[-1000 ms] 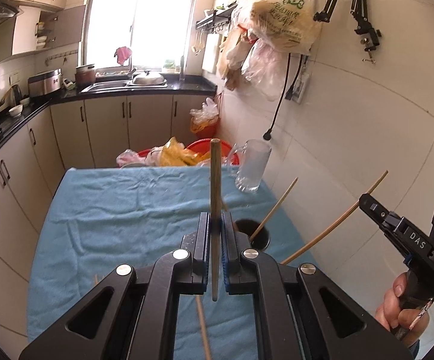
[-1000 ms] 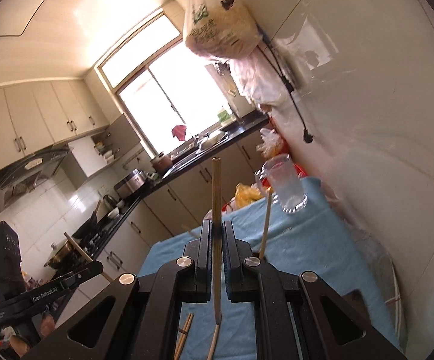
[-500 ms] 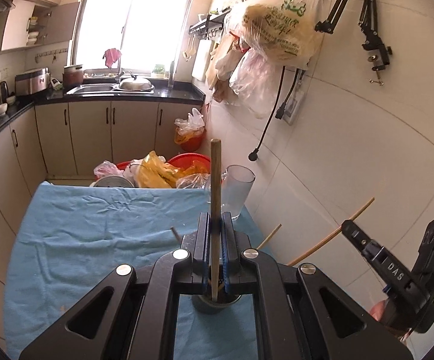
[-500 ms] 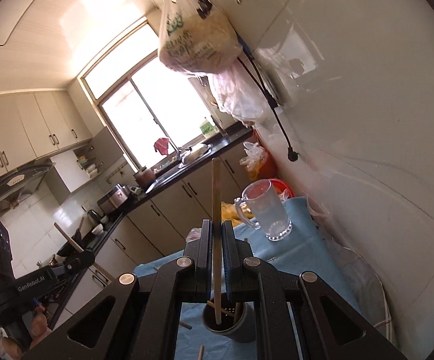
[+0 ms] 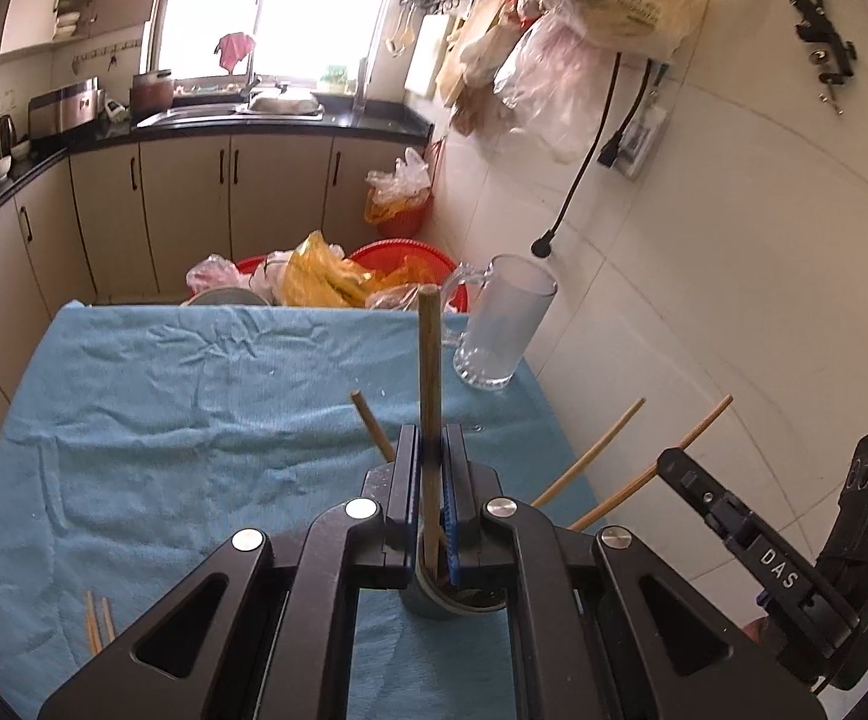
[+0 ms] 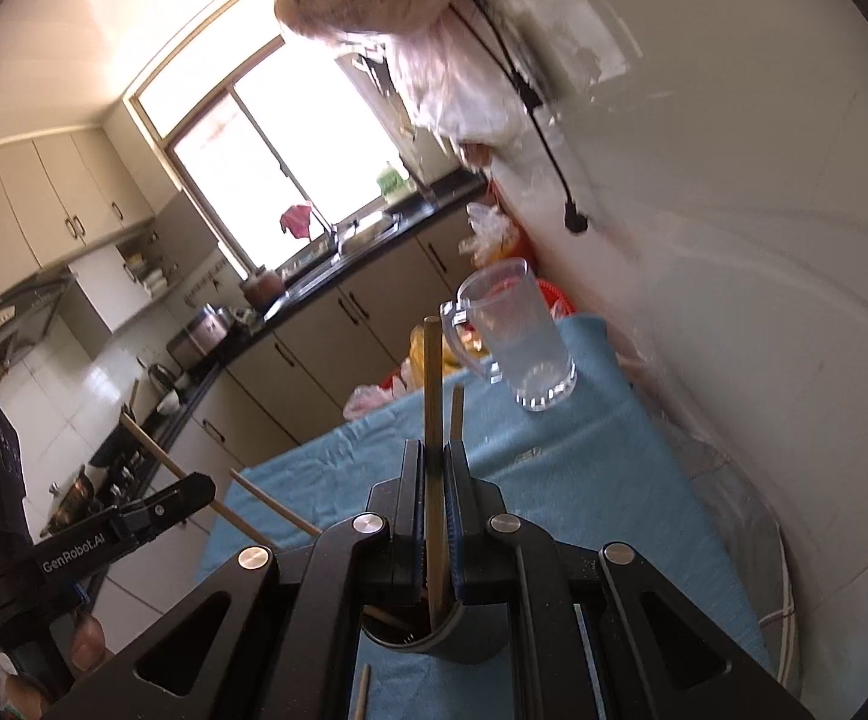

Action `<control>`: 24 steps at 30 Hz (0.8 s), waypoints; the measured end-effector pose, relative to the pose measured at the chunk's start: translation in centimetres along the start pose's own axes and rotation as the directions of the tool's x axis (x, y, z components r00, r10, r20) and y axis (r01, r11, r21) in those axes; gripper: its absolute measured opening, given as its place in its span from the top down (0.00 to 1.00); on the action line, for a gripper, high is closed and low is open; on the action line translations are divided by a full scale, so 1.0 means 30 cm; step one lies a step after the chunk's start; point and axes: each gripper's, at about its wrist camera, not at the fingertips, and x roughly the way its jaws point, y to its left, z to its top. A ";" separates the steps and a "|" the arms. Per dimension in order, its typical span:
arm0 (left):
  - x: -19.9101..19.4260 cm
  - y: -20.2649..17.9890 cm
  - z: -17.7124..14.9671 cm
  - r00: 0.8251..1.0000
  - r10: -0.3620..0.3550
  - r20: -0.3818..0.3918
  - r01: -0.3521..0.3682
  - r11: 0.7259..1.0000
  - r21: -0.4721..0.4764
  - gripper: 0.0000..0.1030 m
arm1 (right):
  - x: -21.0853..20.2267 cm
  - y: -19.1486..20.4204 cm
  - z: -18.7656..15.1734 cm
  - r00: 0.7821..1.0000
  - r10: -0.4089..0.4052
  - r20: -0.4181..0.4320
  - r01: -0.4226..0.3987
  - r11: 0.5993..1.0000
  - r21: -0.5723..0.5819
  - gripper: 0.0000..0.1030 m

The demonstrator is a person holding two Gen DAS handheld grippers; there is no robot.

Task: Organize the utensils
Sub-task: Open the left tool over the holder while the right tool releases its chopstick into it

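Chopstick (image 5: pixel 431 396) stands upright, pinched between the closed jaws of the left gripper (image 5: pixel 431 480), its lower end inside the dark cup (image 5: pixel 455 600) on the blue cloth (image 5: pixel 194 408). The right gripper (image 6: pixel 433 492) likewise clamps another chopstick (image 6: pixel 433 384) over that cup (image 6: pixel 434 642). A glass mug (image 5: pixel 503 330) stands beyond.

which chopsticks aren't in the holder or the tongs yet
The pair of chopsticks lying flat on the blue cloth at its near left; the others stand in the holder or sit clamped in tongs.
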 end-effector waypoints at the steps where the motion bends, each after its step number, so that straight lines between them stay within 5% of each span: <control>1: 0.010 0.005 -0.003 1.000 0.003 -0.006 -0.003 1.000 -0.003 0.94 | 0.014 -0.002 -0.004 1.000 -0.002 -0.013 0.002 1.000 0.001 0.93; 9: 0.038 0.028 -0.008 1.000 0.007 -0.025 -0.007 1.000 -0.015 0.93 | 0.050 -0.026 -0.017 0.999 -0.015 -0.042 0.015 1.000 0.016 0.92; 11: 0.035 0.031 -0.006 1.000 0.002 -0.026 -0.002 1.000 -0.019 0.88 | 0.045 -0.021 -0.010 0.999 -0.017 -0.038 0.017 1.000 0.008 0.92; 13: 0.022 0.032 -0.006 1.000 0.008 -0.012 -0.008 1.000 -0.021 0.72 | 0.035 -0.022 -0.007 0.999 -0.020 -0.033 0.020 1.000 0.007 0.92; 18: -0.022 0.036 -0.007 1.000 0.007 0.014 -0.007 1.000 -0.021 0.68 | -0.014 -0.022 -0.007 1.000 -0.021 -0.006 0.021 1.000 0.013 0.91; 24: -0.091 0.036 -0.031 0.999 0.018 0.051 -0.018 1.000 -0.016 0.62 | -0.082 -0.007 -0.039 0.999 -0.039 0.023 0.039 0.999 -0.008 0.76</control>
